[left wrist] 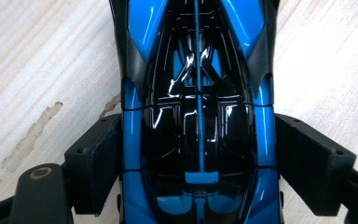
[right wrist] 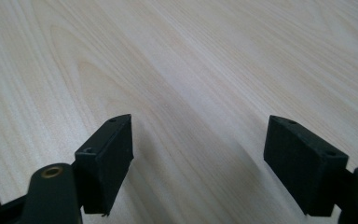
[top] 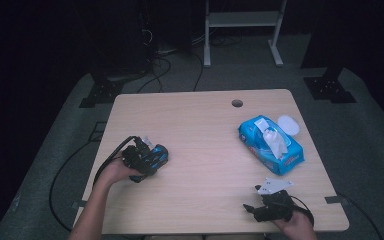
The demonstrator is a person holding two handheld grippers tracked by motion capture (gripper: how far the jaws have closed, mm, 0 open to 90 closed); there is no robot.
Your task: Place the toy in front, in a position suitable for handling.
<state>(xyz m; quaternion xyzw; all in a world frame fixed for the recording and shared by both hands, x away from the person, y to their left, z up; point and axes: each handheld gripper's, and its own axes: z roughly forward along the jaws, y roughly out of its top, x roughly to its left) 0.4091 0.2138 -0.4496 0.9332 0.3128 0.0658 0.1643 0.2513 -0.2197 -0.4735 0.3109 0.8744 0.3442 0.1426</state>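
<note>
A glossy blue and black toy car (left wrist: 198, 112) rests on the wooden table (top: 200, 150) near its left side, also seen as the toy car (top: 156, 156) in the high view. My left gripper (left wrist: 198, 161) is shut on the car's body, one black pad pressing each flank. A hand holds my left gripper (top: 142, 159) at the car's near end. My right gripper (right wrist: 198, 156) stands open over bare wood, nothing between its pads. In the high view my right gripper (top: 252, 210) is low at the table's front right.
A blue pack of wet wipes (top: 271, 144) lies at the right, its white lid (top: 288, 125) flipped open and a wipe sticking up. A round cable hole (top: 237, 103) sits near the far edge. A cable (top: 75, 165) trails off the left side.
</note>
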